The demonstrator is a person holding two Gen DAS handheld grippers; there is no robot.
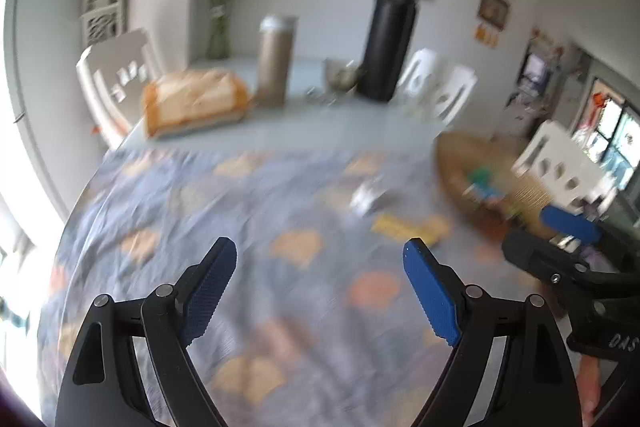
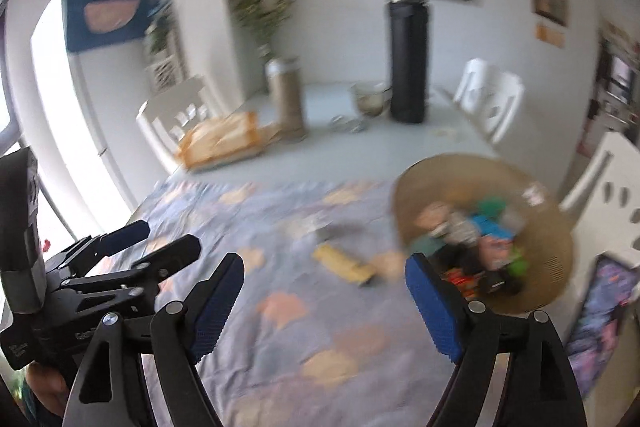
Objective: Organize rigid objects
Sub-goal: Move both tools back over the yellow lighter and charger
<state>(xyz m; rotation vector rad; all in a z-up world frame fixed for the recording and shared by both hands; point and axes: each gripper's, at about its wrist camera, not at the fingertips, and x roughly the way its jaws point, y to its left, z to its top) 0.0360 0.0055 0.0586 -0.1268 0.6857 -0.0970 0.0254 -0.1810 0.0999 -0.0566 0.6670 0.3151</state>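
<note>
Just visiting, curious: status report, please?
Left gripper open, empty. Right gripper open, empty. Yellow block lies on cloth beside basket. Nothing in the way.

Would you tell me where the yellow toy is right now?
The yellow toy lies on the patterned cloth, just left of the basket in the right wrist view, with a small grey object behind it.

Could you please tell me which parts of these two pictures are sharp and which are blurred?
Left wrist view: hand-held gripper sharp, tablecloth and basket smeared, window glare at left. Right wrist view: hand-held gripper crisp, yellow toy and basket blurred.
</note>
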